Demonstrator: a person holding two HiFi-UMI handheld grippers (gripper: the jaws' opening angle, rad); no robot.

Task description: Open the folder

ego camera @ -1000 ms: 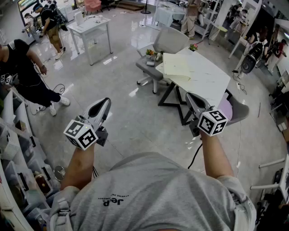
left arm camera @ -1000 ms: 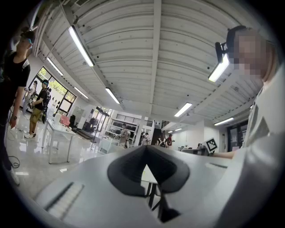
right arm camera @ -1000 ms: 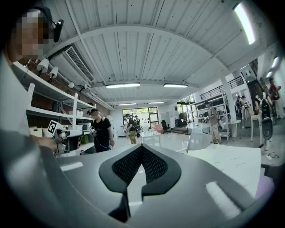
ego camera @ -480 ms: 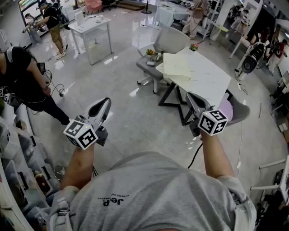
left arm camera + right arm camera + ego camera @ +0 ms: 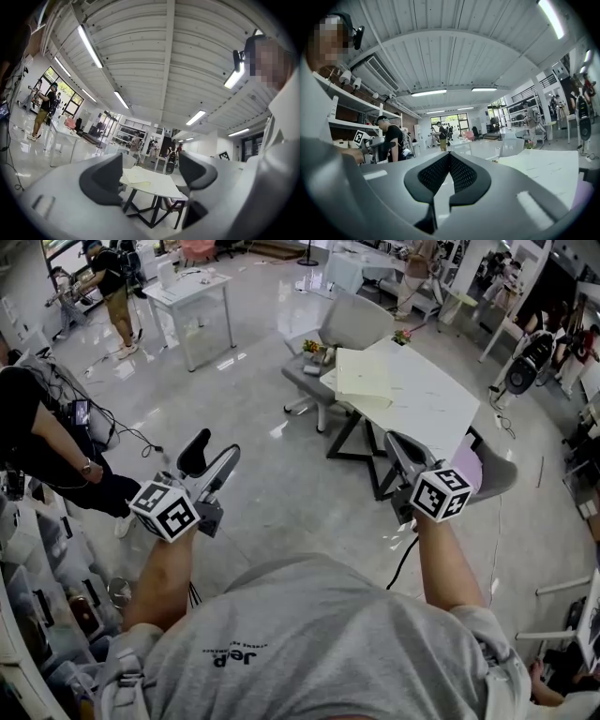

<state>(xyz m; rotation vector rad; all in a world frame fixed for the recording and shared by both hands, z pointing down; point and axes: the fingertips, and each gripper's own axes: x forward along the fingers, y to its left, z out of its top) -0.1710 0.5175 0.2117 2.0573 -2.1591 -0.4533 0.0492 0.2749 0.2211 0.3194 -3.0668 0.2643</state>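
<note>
step: reach folder [image 5: 364,376], well apart on table [image 5: 441,409] | left gripper [image 5: 210,456]: jaws just opened, empty | right gripper [image 5: 401,448]: clenched, empty | advice: come close, pinch top cover only

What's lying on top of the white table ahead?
A pale yellow folder lies closed and flat near the white table's far end. Anything inside or beneath it is covered.

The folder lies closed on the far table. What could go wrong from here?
The flat pale yellow folder lies at the white table's edge beside the grey office chair; a push might slide it off. The right gripper is shut, so it cannot pinch the cover yet.
</note>
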